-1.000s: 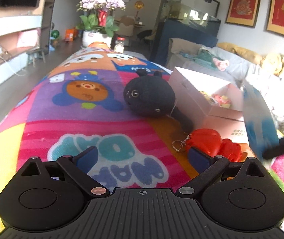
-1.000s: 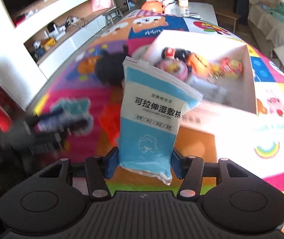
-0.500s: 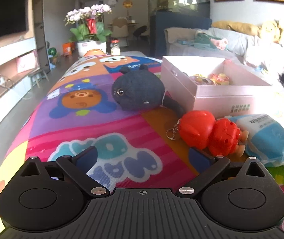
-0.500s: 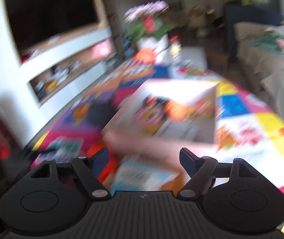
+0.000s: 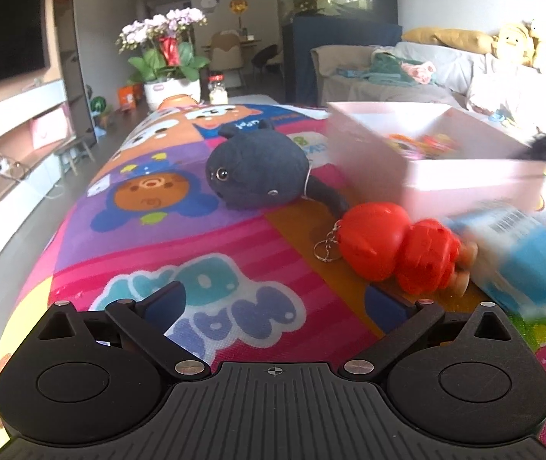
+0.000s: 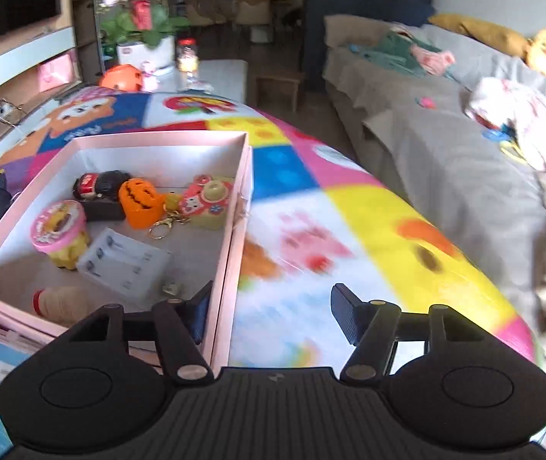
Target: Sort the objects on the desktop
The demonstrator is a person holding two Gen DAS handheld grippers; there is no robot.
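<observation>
**Left wrist view: fingers wide, nothing held**

Left gripper (image 5: 273,303) sits low over the desk (image 5: 81,245), fingers spread, red toy (image 5: 395,247) just ahead-right beside the blue packet (image 5: 522,257) (blurred). Right gripper (image 6: 267,312) hovers level, fingers apart and empty, its left finger over the pink box (image 6: 234,237) wall.

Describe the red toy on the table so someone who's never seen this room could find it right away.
Start at the pink box on the colourful cartoon tablecloth. Just in front of it, a red figure toy lies on its side between the dark plush cat and a blue-and-white packet. It is the only bright red one, with a metal keyring.
</observation>
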